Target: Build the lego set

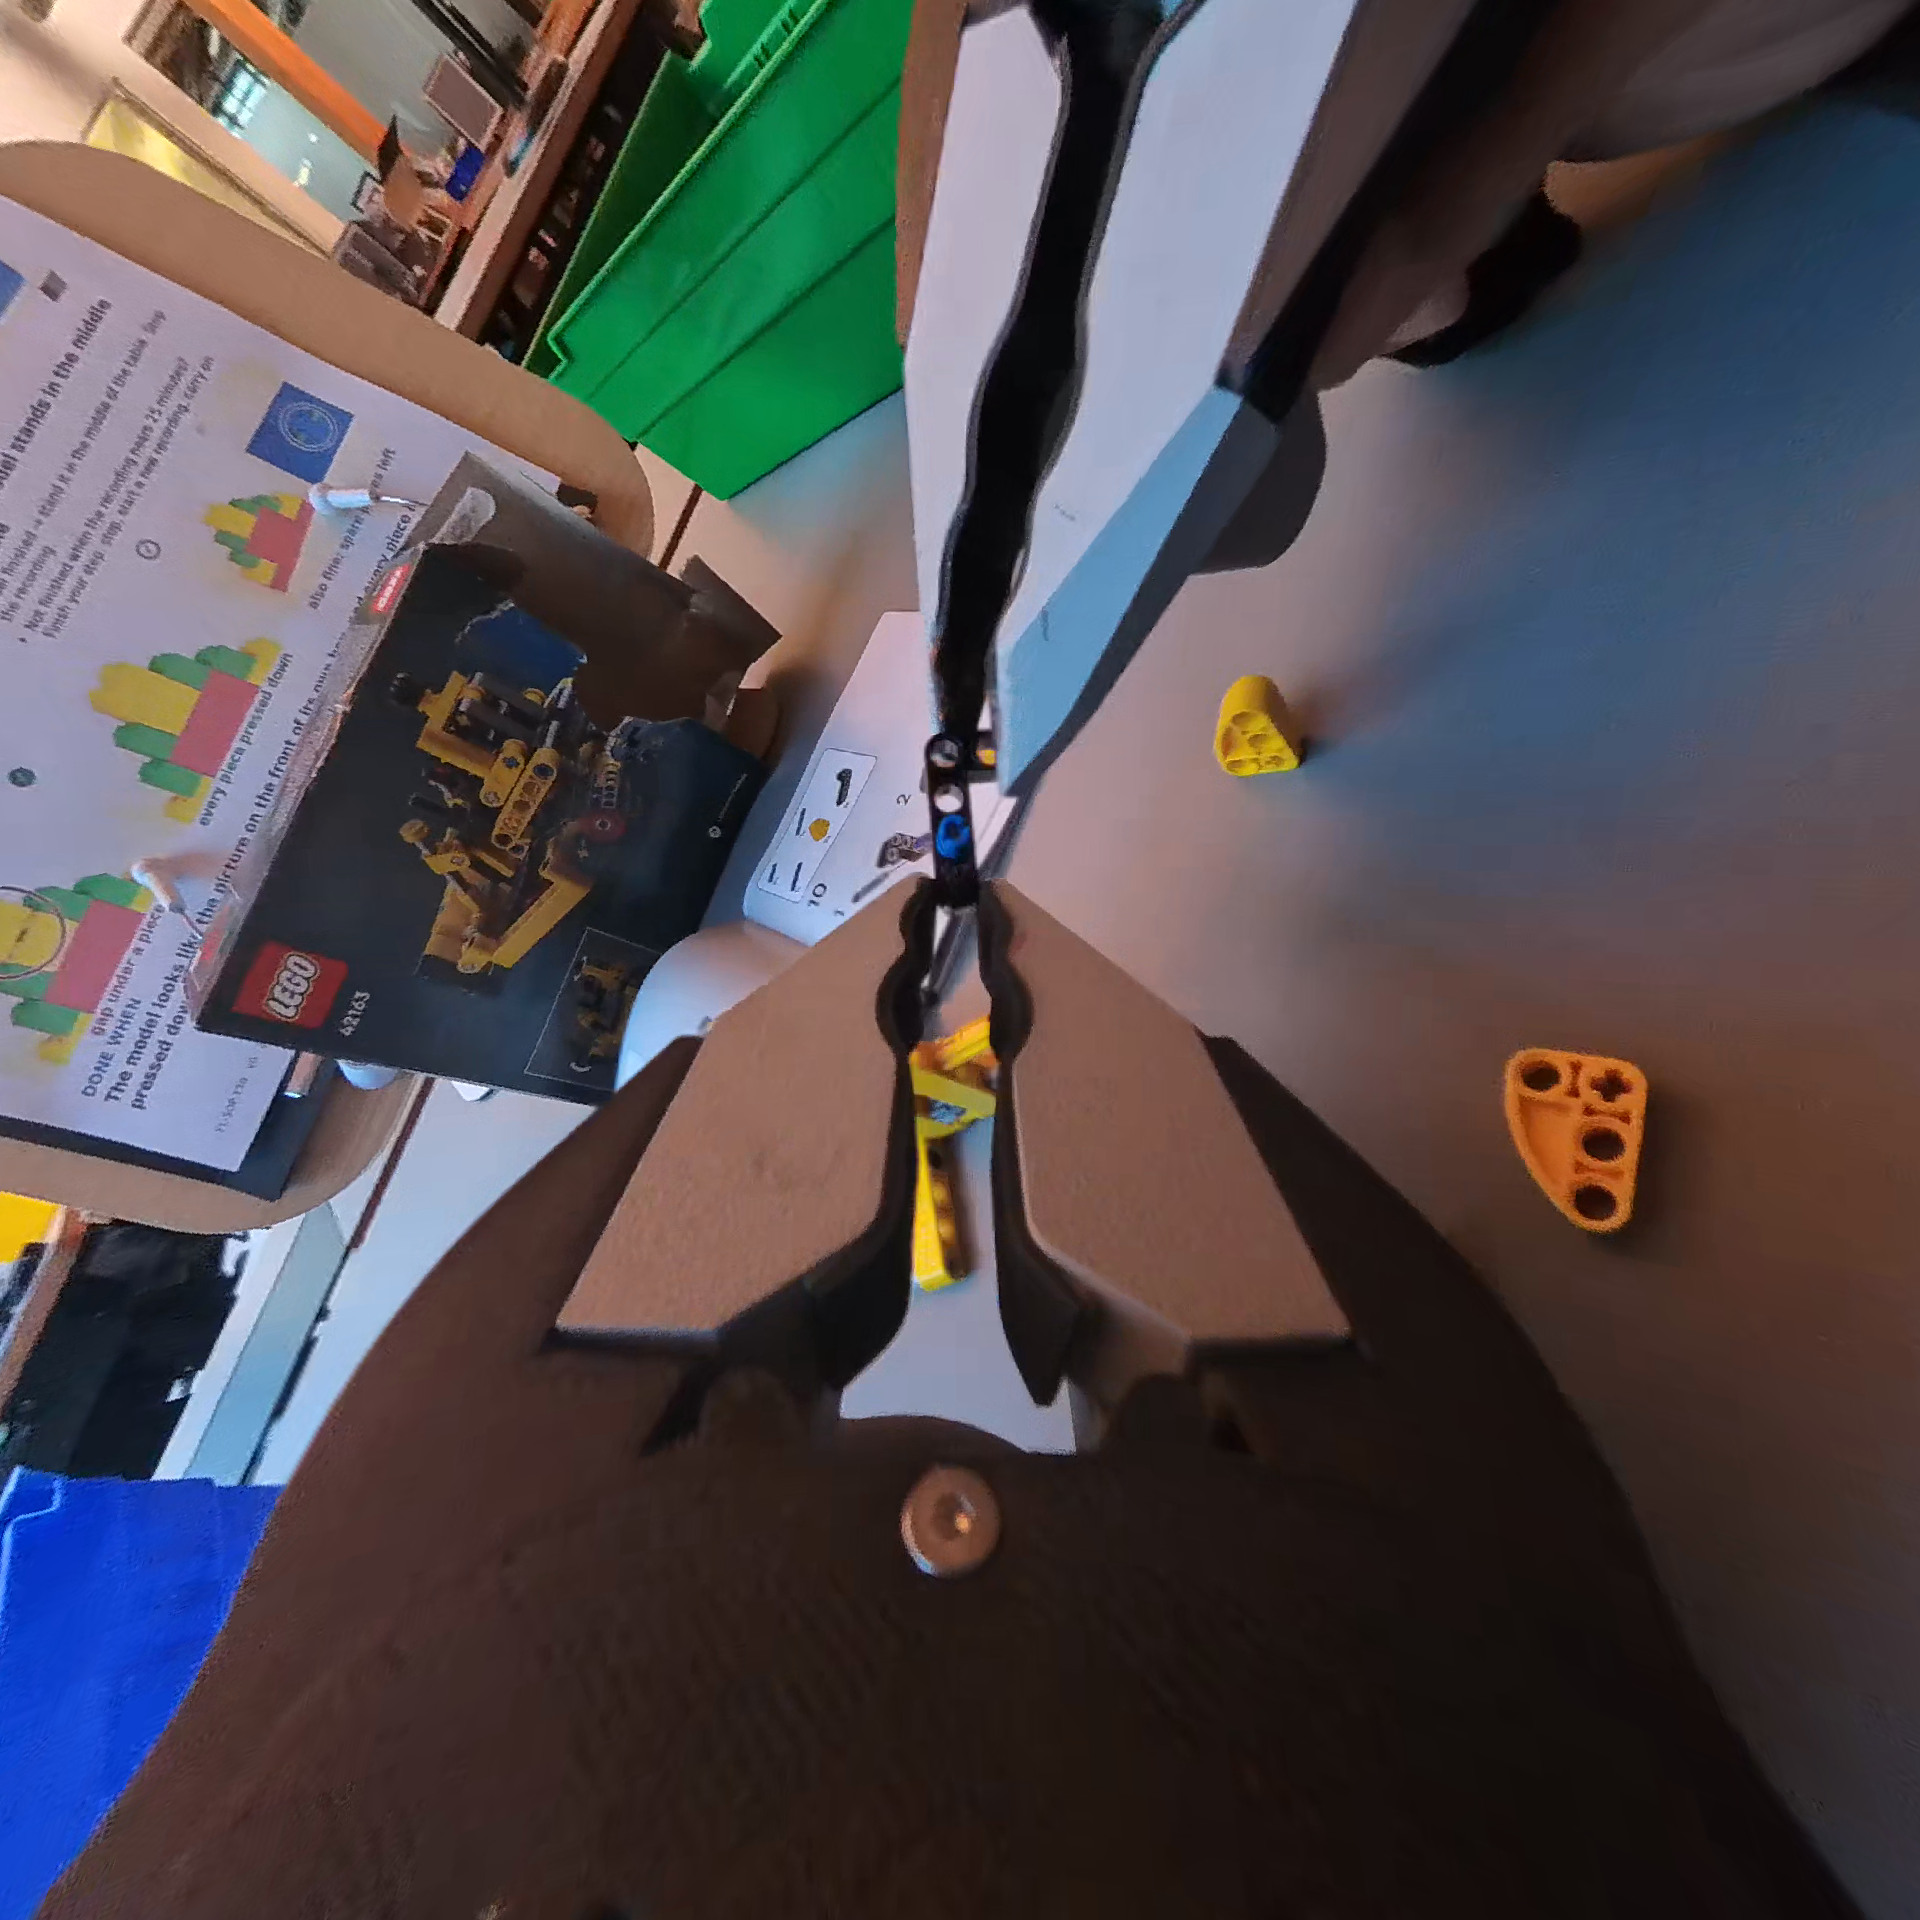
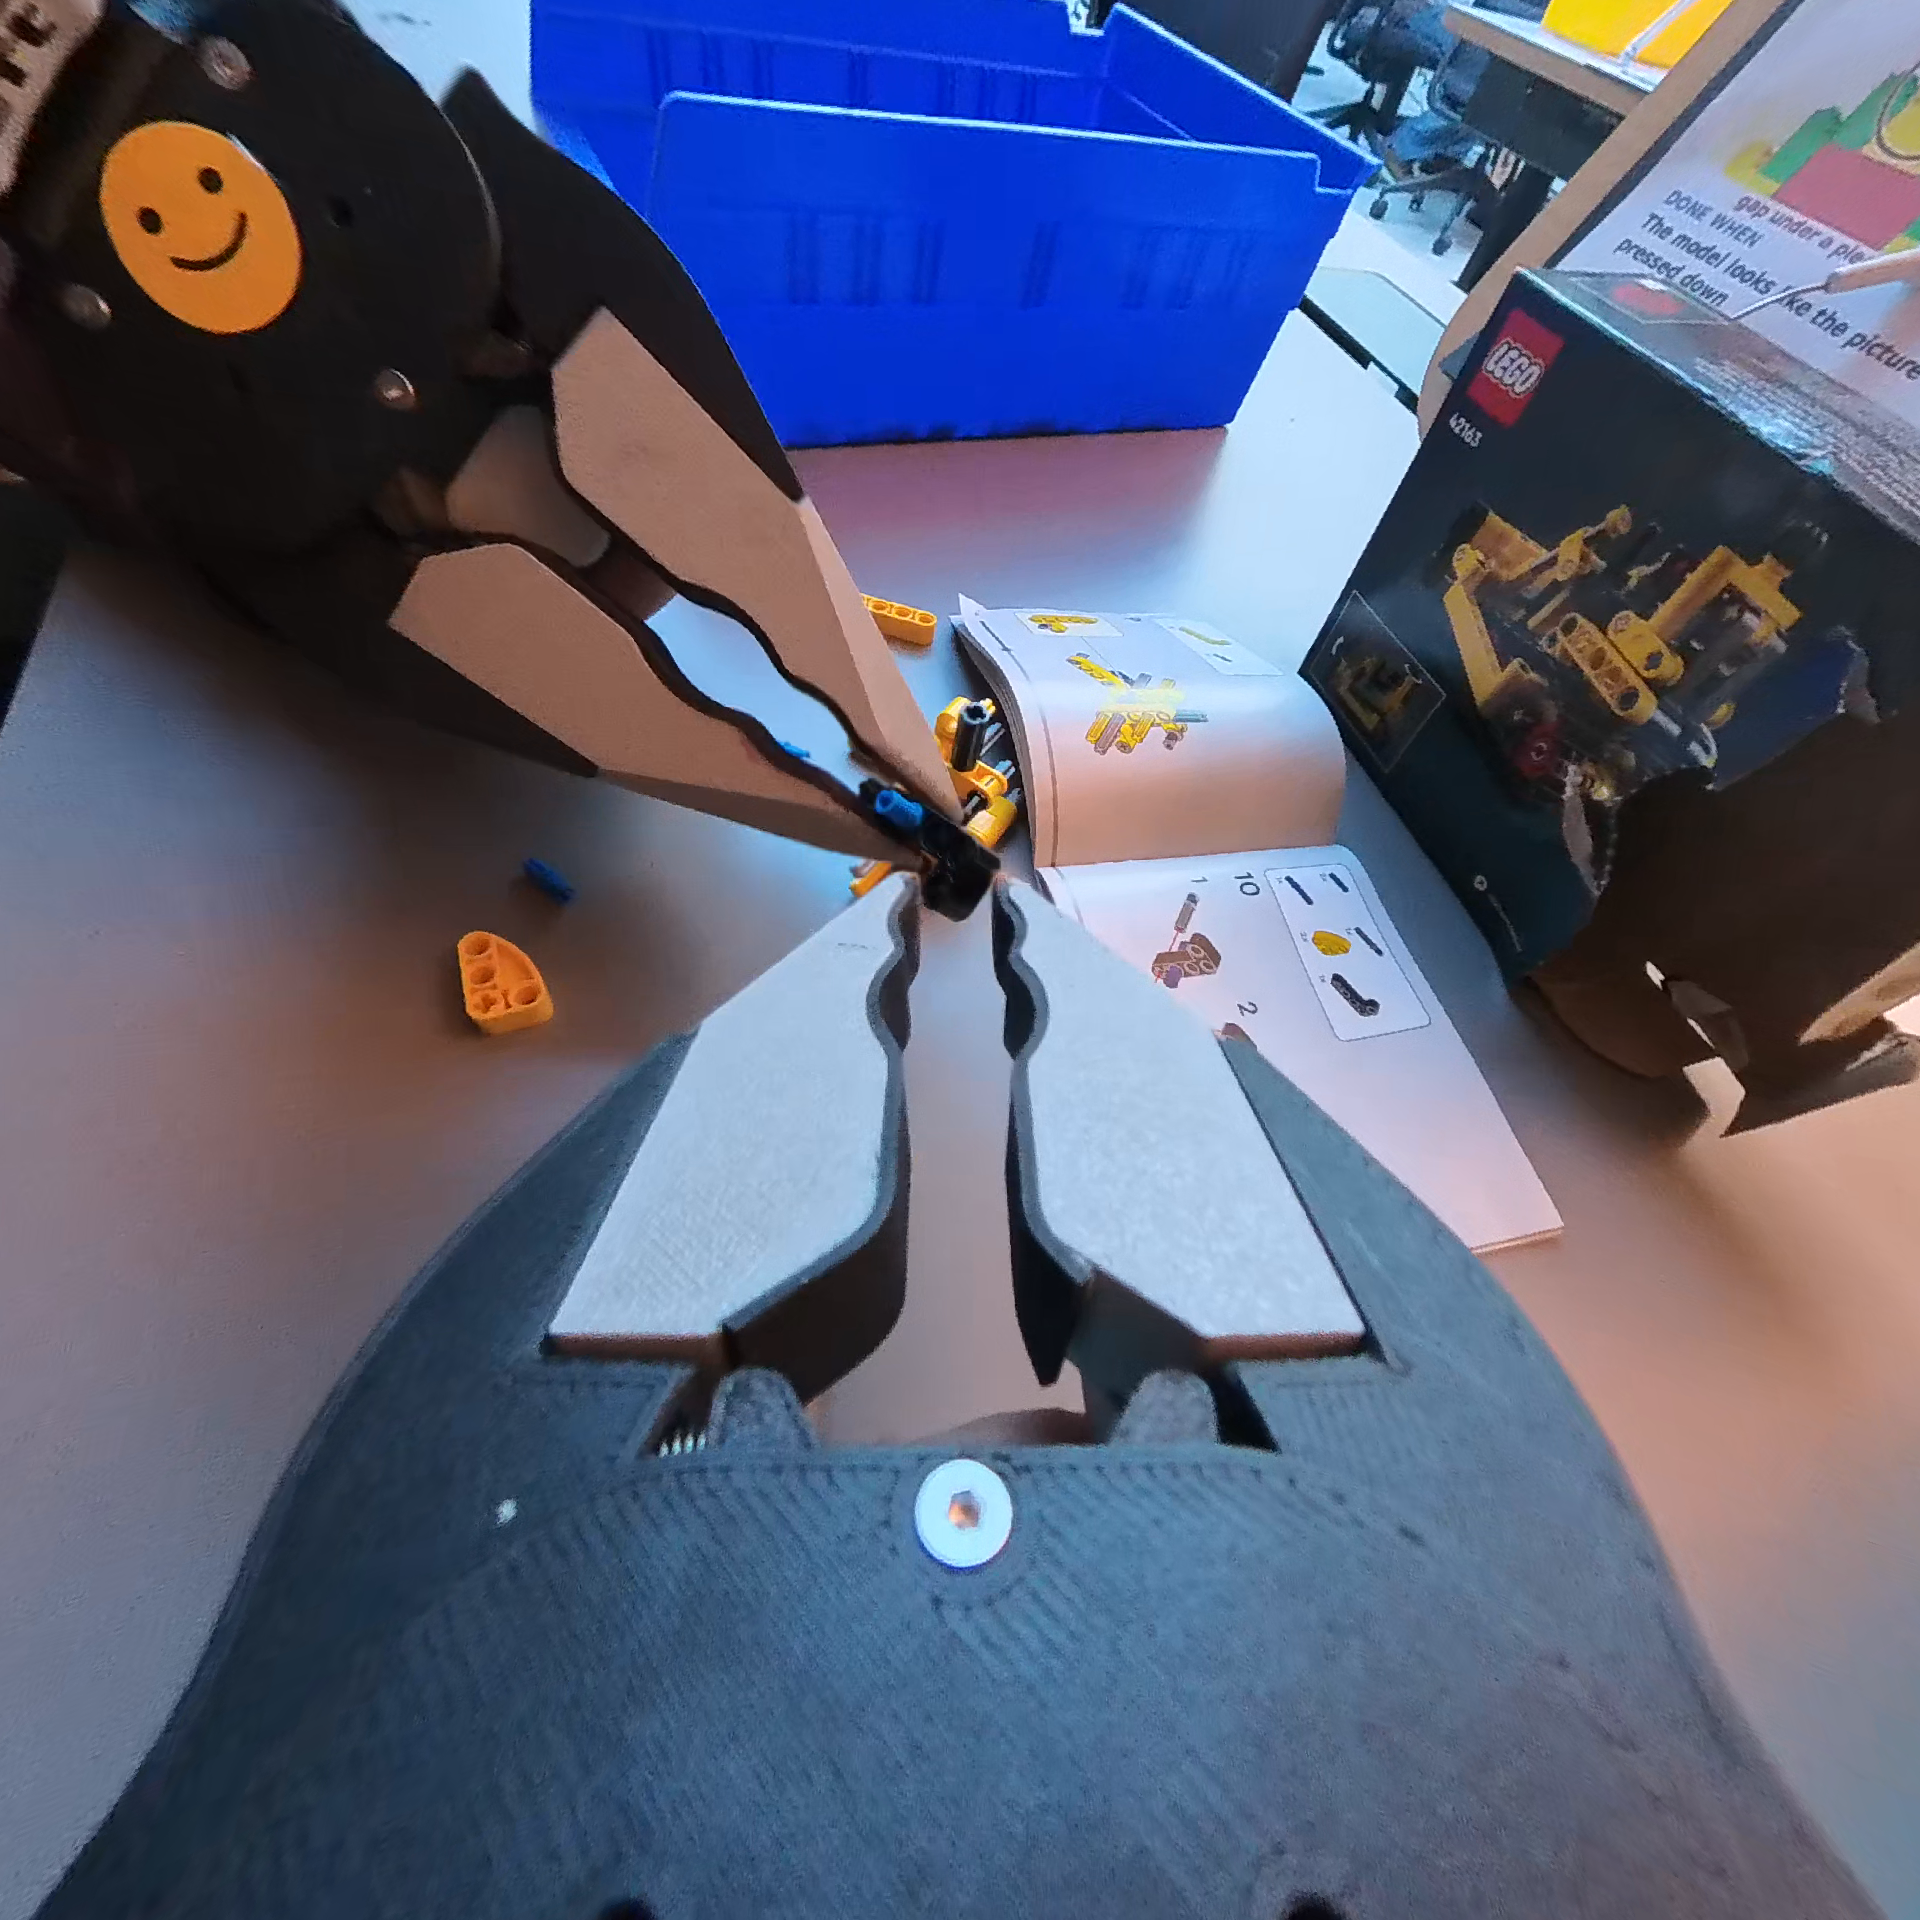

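Black beam [image 1: 951, 821] pinched btwn both grippers' tips.

Grey table [image 2: 260, 1091], blue bin [image 2: 935, 260] at its back, green bins [image 1: 748, 260], office chairs [image 2: 1423, 114] beyond

Your left gripper [image 1: 951, 899] covers the lower end of the black beam [image 1: 951, 821], so you can't see how deep it sits. Its fingers hide most of the yellow assembly [image 1: 940, 1143]. The blue bin [image 2: 935, 260] and instruction sheet [image 2: 1787, 177] run off frame.
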### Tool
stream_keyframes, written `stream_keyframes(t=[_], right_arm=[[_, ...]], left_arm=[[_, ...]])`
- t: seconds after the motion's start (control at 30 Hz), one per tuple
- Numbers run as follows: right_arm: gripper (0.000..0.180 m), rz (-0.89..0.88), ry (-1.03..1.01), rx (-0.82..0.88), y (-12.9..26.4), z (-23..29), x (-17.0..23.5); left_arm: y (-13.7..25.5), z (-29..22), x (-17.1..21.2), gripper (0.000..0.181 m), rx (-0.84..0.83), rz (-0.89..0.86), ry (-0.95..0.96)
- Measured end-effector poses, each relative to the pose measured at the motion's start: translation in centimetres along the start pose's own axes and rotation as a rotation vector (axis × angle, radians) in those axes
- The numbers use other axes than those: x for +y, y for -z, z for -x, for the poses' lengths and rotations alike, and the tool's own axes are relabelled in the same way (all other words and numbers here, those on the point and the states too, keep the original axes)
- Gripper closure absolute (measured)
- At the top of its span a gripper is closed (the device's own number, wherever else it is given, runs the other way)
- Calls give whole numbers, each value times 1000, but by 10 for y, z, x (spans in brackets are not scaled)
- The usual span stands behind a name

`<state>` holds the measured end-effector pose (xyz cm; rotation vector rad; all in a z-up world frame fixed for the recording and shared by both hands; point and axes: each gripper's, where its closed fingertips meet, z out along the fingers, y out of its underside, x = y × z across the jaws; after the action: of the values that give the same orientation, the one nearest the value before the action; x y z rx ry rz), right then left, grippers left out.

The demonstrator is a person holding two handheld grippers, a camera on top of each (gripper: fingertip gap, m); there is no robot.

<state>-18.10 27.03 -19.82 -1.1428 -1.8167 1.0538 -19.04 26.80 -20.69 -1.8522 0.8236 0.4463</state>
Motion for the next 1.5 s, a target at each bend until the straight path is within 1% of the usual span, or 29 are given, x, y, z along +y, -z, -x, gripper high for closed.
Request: stream_keyframes(t=[0.33,0.43,0.5,0.53,0.63,0.7,0.77,0.83,0.93,1.03,1.13,1.23,1.27,1.37,1.5], right_arm=[[173,27,50,29,-1,-1,5],[173,16,86,46,1,-1,2],[174,-3,112,53,4,-1,0],[174,-10,132,63,6,-2,-1],[174,-42,233,93,15,-1,-7],[175,-64,298,105,20,2,-11],[175,-78,372,112,23,6,-14],[175,-96,439,100,25,14,-17],[174,-134,515,80,25,25,-24],[175,-156,625,85,24,33,-28],[175,-153,723,100,22,36,-26],[132,-205,806,86,23,42,-30],[135,-211,824,84,23,43,-31],[176,-193,851,99,21,42,-30],[176,-206,837,104,22,40,-32]], left_arm=[[7,1,-12,177,-69,-41,-123],[8,0,-15,176,-70,-66,-123],[11,-1,-19,175,-52,-104,-89],[13,-3,-21,175,-23,-126,-54],[20,-8,-28,161,104,-213,71],[27,-6,-34,159,194,-266,173],[36,-4,-42,154,305,-321,307],[45,-5,-49,154,467,-370,466],[48,-7,-48,154,639,-366,642],[53,-22,-48,152,835,-345,741],[59,-27,-53,155,961,-358,838],[60,-27,-53,168,1020,-369,893],[60,-28,-53,169,1035,-369,903],[60,-33,-54,166,1068,-356,919],[59,-30,-55,167,1069,-370,940]])
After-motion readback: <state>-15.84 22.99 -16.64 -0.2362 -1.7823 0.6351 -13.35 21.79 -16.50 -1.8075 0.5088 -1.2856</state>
